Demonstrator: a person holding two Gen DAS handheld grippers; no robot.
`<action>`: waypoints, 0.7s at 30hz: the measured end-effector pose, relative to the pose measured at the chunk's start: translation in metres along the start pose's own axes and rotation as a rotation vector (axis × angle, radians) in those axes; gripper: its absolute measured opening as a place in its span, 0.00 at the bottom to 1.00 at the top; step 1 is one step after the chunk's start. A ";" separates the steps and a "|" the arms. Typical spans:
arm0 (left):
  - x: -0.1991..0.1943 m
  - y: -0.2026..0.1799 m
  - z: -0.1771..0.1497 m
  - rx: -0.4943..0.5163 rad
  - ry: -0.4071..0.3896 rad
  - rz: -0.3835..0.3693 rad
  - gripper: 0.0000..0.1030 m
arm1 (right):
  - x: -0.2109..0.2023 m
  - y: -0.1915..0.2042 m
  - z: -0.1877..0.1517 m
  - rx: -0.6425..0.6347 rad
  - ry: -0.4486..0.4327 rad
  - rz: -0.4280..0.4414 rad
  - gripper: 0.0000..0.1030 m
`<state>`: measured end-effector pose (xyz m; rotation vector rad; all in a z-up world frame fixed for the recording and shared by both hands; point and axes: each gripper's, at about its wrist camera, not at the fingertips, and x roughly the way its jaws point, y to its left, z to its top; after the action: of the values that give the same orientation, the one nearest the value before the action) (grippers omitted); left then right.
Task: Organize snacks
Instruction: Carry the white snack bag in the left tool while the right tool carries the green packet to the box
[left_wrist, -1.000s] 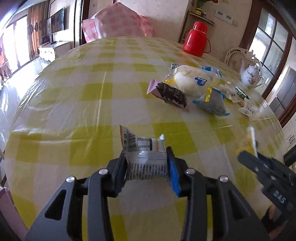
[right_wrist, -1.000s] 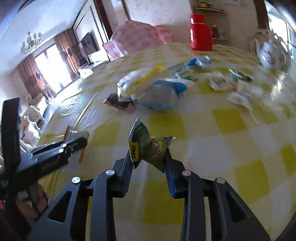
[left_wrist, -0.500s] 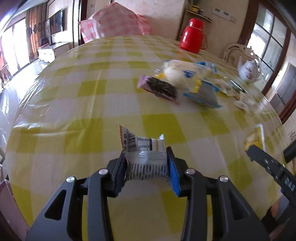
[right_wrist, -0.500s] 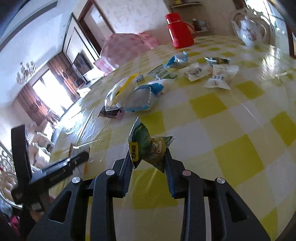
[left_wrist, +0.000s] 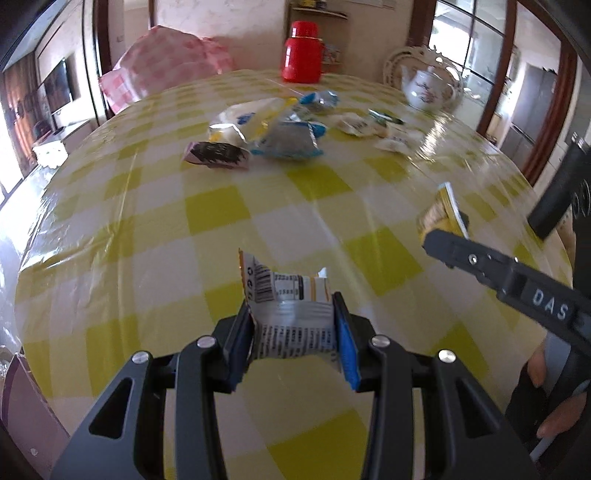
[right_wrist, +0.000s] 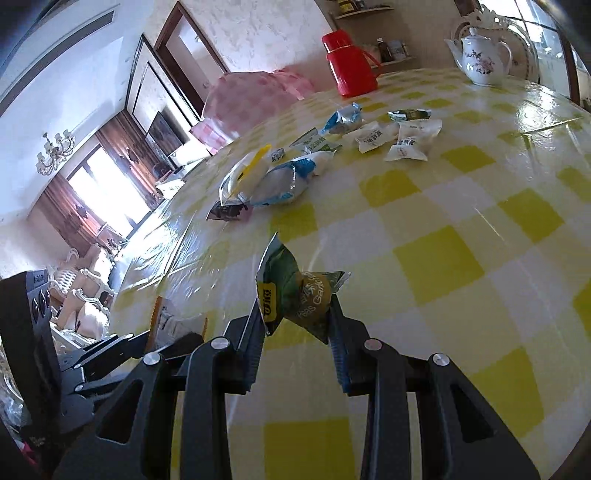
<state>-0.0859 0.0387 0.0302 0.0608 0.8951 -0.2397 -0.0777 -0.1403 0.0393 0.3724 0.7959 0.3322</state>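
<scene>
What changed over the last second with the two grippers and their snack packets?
Nothing was grasped or released. Both wrist views swung: the left gripper turned toward the snack pile, and the right gripper tilted, bringing the teapot into fuller view. The left stays shut on the silver barcode packet, the right on the green pea packet. The pile lies as before.

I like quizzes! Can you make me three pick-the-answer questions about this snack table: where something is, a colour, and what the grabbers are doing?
1. Where is the teapot?
A) at the table's far edge
B) on a chair
C) in a gripper

2. What colour is the flask?
A) blue
B) red
C) green

3. What is the left gripper doing?
A) open, holding nothing
B) lying on the table
C) shut on a silver snack packet

Answers: 1 A, it stands beyond the snacks. 2 B, it is plainly red. 3 C, the fingers pinch the packet.
</scene>
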 end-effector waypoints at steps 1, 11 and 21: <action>-0.002 -0.002 -0.003 0.007 0.000 -0.001 0.40 | -0.003 0.001 -0.003 -0.006 0.003 -0.001 0.31; -0.048 0.018 -0.053 0.048 -0.014 0.033 0.40 | -0.018 0.044 -0.027 -0.117 0.016 0.055 0.31; -0.095 0.068 -0.094 0.015 -0.050 0.103 0.40 | -0.023 0.115 -0.061 -0.296 0.045 0.104 0.32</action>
<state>-0.1989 0.1360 0.0421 0.1143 0.8374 -0.1510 -0.1554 -0.0367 0.0654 0.1287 0.7595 0.5494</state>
